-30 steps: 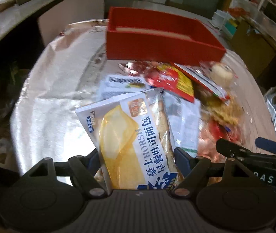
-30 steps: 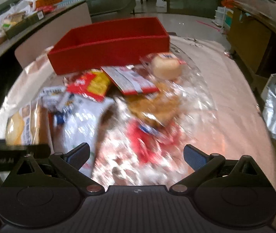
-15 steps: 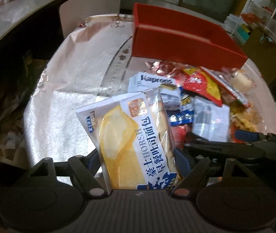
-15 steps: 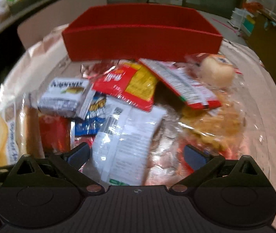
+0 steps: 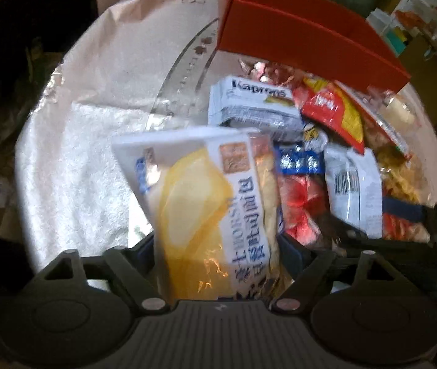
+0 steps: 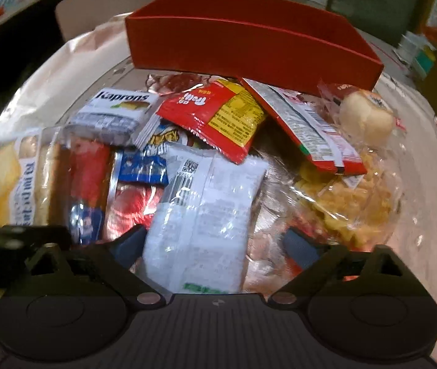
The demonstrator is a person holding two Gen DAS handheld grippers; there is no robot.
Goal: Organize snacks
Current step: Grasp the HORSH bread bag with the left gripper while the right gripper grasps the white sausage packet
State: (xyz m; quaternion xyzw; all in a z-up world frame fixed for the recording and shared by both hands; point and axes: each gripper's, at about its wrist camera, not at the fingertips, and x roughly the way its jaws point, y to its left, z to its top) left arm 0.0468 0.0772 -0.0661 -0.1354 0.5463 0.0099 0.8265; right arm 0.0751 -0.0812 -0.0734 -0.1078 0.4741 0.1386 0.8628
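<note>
A yellow-and-white bread pack [image 5: 206, 203] stands between the fingers of my left gripper [image 5: 218, 252]. Its jaws are opening, with the pads still against the pack's sides. The pack hangs low at the left edge of a snack pile, where the right wrist view also shows the bread pack [image 6: 12, 178]. My right gripper [image 6: 215, 246] is closing around a white barcode packet [image 6: 206, 215] lying in the pile. Its pads stand clear of the packet. An open red box [image 6: 249, 43] sits behind the pile.
The pile holds a Kaprons pack [image 6: 120, 107], a red-and-yellow sachet [image 6: 218, 113], a round bun [image 6: 366, 117] and a clear bag of yellow crisps [image 6: 350, 206]. Pale cloth [image 5: 95, 129] covers the round table, which drops off into dark at the left.
My left gripper has sunk with the bread pack toward the pile's left side. My right gripper has swung left over the white packet, and its fingers have drawn closer together.
</note>
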